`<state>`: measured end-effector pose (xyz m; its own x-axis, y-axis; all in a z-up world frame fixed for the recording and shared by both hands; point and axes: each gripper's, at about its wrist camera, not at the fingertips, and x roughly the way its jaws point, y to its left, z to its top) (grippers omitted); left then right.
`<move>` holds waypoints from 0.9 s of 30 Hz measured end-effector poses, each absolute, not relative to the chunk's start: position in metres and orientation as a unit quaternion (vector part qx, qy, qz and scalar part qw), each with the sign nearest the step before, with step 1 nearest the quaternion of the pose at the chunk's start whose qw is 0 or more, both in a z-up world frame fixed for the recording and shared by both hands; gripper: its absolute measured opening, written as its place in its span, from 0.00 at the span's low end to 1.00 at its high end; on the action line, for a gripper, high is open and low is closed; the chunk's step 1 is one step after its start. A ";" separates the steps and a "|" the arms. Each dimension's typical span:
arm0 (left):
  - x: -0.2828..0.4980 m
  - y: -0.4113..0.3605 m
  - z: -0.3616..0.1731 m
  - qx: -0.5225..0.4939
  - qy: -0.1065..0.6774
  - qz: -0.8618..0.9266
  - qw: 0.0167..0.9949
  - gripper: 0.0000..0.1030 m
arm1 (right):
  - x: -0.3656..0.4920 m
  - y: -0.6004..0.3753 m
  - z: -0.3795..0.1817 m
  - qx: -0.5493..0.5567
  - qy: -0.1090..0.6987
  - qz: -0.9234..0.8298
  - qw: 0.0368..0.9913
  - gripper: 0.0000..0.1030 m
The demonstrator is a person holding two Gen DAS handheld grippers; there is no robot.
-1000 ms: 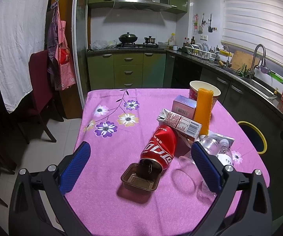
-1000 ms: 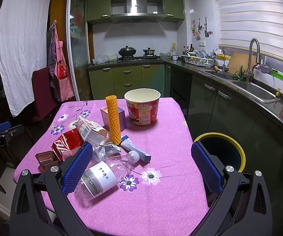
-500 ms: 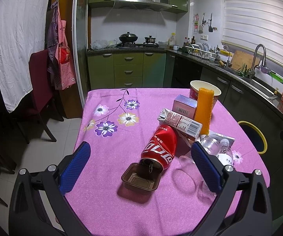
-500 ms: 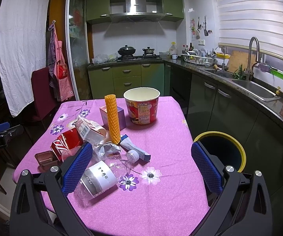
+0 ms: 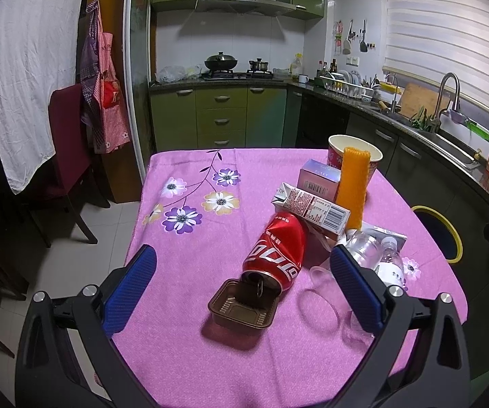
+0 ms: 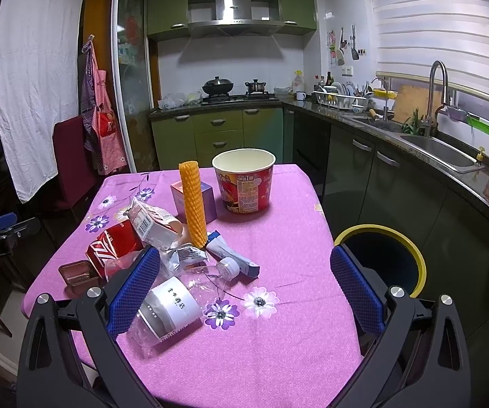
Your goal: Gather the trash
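Trash lies on a pink flowered tablecloth (image 5: 190, 261): a dented red cola can (image 5: 276, 250) on its side, a brown plastic tray (image 5: 242, 306), a milk carton (image 5: 310, 205), an orange foam sleeve (image 5: 353, 183), a clear bottle (image 6: 173, 302), a noodle cup (image 6: 246, 180), a purple box (image 6: 195, 195) and a tube (image 6: 232, 256). My left gripper (image 5: 242, 277) is open around the can and tray, above the table's near edge. My right gripper (image 6: 244, 277) is open and empty, with the bottle by its left finger. A yellow-rimmed bin (image 6: 385, 255) stands right of the table.
A dark red chair (image 5: 69, 146) stands left of the table. Green cabinets, a stove and a counter with a sink (image 6: 438, 149) run along the back and right. A clear cup (image 5: 319, 301) lies near the left gripper's right finger.
The right gripper view has shifted slightly nearer the table. The left gripper has not visibly moved. Nothing was picked up.
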<state>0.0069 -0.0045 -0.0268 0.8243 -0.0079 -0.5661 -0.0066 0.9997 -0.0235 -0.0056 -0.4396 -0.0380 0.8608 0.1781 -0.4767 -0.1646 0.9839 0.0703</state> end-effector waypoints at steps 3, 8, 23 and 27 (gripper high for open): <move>0.007 -0.005 -0.027 -0.012 0.296 0.000 0.955 0.94 | -0.004 -0.440 -0.039 0.013 0.249 0.088 0.964 0.96; 0.007 -0.005 -0.028 -0.011 0.297 0.000 0.955 0.94 | -0.004 -0.440 -0.039 0.014 0.249 0.089 0.964 0.96; 0.007 -0.005 -0.029 -0.010 0.299 0.000 0.954 0.94 | -0.003 -0.441 -0.040 0.015 0.252 0.088 0.964 0.96; 0.009 -0.007 -0.031 -0.008 0.304 -0.001 0.953 0.94 | -0.002 -0.442 -0.043 0.015 0.256 0.087 0.963 0.96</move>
<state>0.0088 -0.0072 -0.0309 0.8155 -0.0062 -0.5787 -0.0037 0.9999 -0.0160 -0.0018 -0.4416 -0.0434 0.8542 0.1756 -0.4894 -0.1599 0.9843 0.0740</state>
